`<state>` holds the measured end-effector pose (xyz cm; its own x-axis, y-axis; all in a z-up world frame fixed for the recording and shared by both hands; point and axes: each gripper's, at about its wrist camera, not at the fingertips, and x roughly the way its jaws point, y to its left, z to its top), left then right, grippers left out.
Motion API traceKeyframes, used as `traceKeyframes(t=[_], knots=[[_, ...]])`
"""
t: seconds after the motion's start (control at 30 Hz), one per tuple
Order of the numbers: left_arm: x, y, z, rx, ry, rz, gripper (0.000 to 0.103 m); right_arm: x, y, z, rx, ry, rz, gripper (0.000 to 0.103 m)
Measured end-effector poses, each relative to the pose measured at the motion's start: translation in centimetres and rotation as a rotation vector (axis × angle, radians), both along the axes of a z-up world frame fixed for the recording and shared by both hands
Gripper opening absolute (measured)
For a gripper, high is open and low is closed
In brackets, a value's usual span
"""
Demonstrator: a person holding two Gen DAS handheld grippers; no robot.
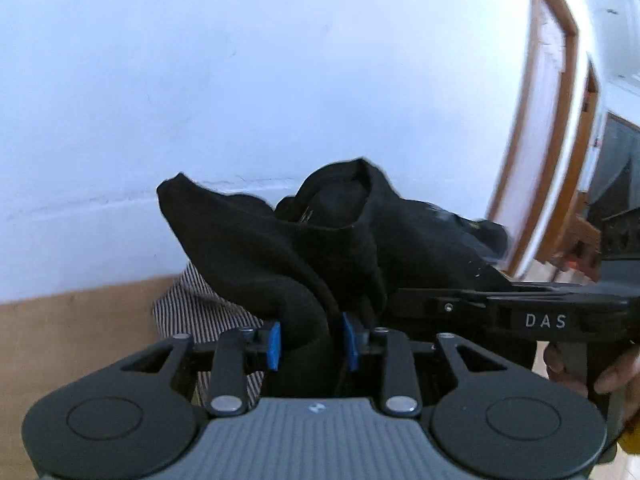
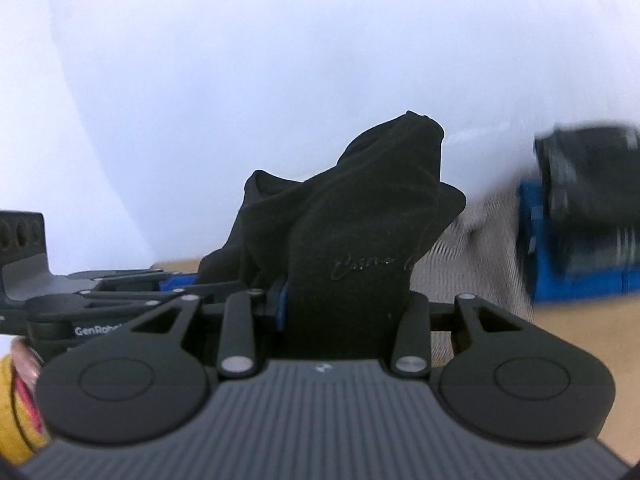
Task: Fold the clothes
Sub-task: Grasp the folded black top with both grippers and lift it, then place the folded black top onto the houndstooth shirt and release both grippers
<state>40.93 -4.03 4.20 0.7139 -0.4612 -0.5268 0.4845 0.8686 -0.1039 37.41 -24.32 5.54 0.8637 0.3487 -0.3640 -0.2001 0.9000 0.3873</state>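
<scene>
Left wrist view: left gripper (image 1: 310, 344) is pinching a bunched fold of the black garment (image 1: 280, 240), which is hanging above the bench (image 1: 72, 340) and the striped cloth (image 1: 200, 312). Soft, limp, light, likely sagging.

Right wrist view: right gripper (image 2: 344, 304) is pinching another bunch of it (image 2: 360, 220); gripping near hems should be spreading it better.
</scene>
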Motion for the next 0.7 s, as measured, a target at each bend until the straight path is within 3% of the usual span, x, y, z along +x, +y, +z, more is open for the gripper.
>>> traceKeyframes(t=[0.1,0.17,0.2,0.27,0.37,0.53,0.7], knots=[[6.5,-2.6,-3.9,0.126,0.067,0.099,0.052,6.4,-2.1,-2.2,-0.042,0.030,-0.026,0.051],[10.0,-4.2,-7.9,0.238,0.167,0.173,0.053,10.8,-3.2,-5.5,-0.098,0.155,-0.076,0.061],[11.0,-4.8,-9.7,0.279,0.209,0.192,0.051,13.0,-3.6,-7.4,-0.138,0.223,-0.110,0.060],[11.3,-5.2,-11.8,0.300,0.213,0.211,0.054,15.1,-3.9,-10.9,-0.228,0.296,-0.183,0.061],[10.6,-4.9,-12.3,0.283,0.183,0.210,0.058,13.2,-4.7,-11.9,-0.183,0.195,-0.199,0.070],[8.9,-3.5,-10.6,0.251,0.155,0.217,0.063,9.1,-5.3,-10.5,-0.204,0.098,-0.229,0.070],[4.2,-2.6,-8.5,0.246,0.130,0.185,0.067,2.7,-3.5,-10.1,-0.209,0.128,-0.207,0.070]])
